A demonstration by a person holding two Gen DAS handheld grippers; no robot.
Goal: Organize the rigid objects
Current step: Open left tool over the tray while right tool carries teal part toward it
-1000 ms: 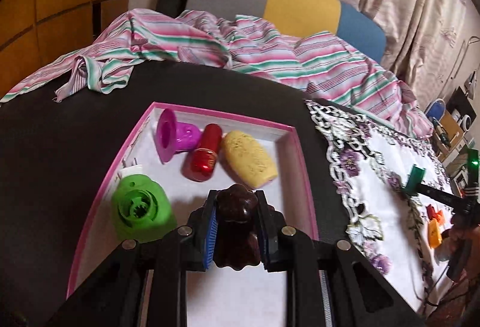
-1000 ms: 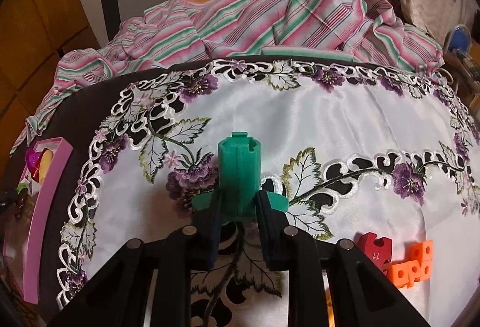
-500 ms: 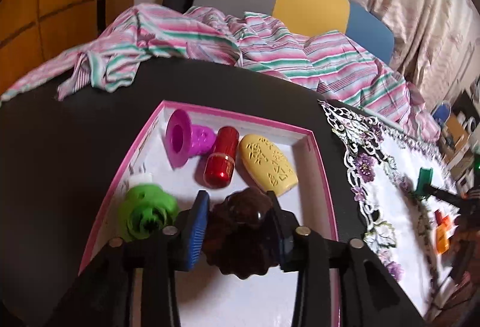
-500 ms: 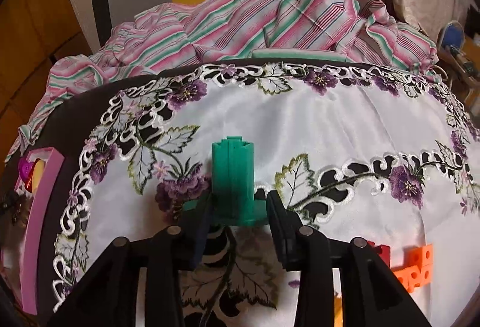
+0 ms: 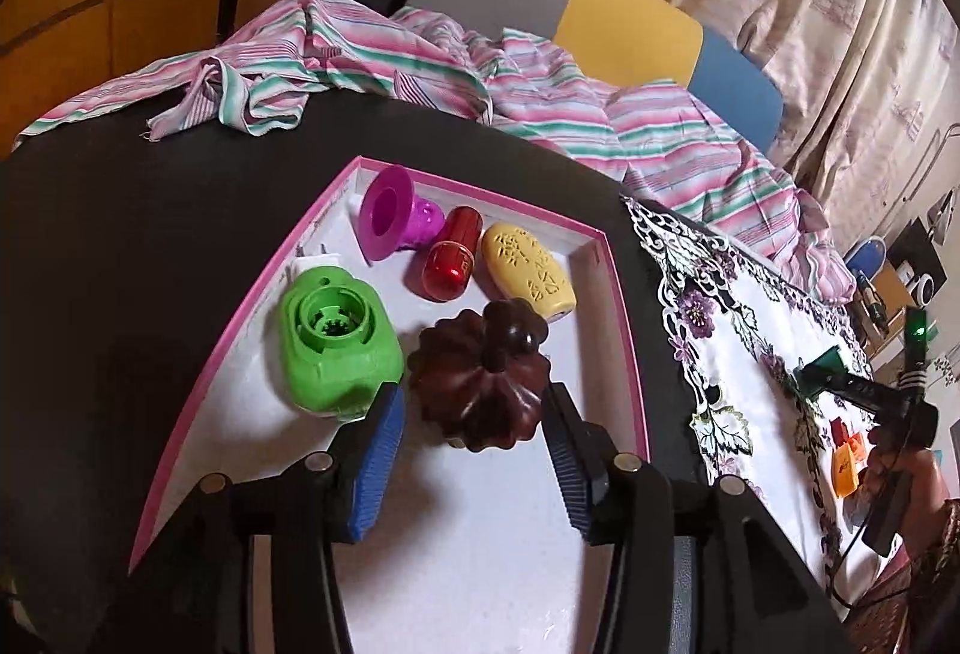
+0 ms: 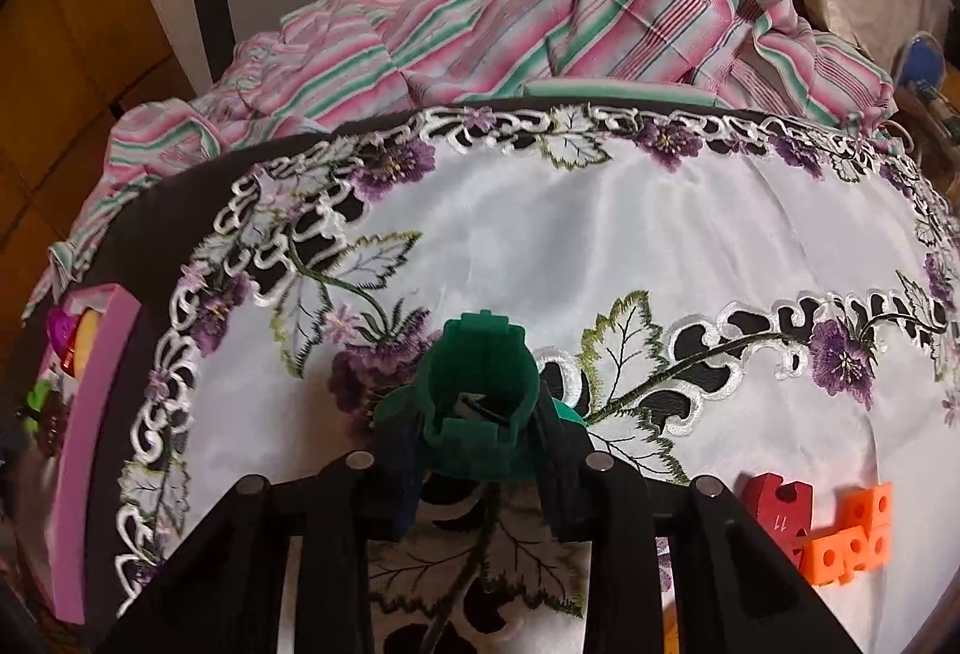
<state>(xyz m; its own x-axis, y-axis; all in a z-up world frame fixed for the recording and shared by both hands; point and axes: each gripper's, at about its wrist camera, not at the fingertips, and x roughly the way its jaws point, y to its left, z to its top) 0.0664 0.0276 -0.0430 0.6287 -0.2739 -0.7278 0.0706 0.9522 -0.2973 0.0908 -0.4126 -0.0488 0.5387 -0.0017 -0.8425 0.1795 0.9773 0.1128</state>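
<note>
In the left wrist view a pink-rimmed white tray point(image 5: 618, 306) holds a dark brown fluted piece point(image 5: 480, 384), a green plastic piece point(image 5: 336, 348), a magenta funnel-shaped piece point(image 5: 393, 222), a red capsule point(image 5: 453, 261) and a yellow oval piece point(image 5: 528, 273). My left gripper point(image 5: 471, 450) is open just behind the brown piece, which rests on the tray. In the right wrist view my right gripper point(image 6: 474, 450) is shut on a dark green tube-shaped piece point(image 6: 480, 402), tilted toward the camera above the embroidered white cloth point(image 6: 600, 246).
A red block point(image 6: 777, 504) and orange blocks point(image 6: 852, 540) lie on the cloth at the right. A striped pink-green shirt point(image 6: 510, 36) is heaped at the table's far edge, with a chair point(image 5: 600, 12) behind. The tray's edge point(image 6: 90, 414) shows at the left.
My left gripper has opened and let go of the brown fluted piece onto the tray, then drawn back. My right gripper has lifted and tilted the green piece toward the camera.
</note>
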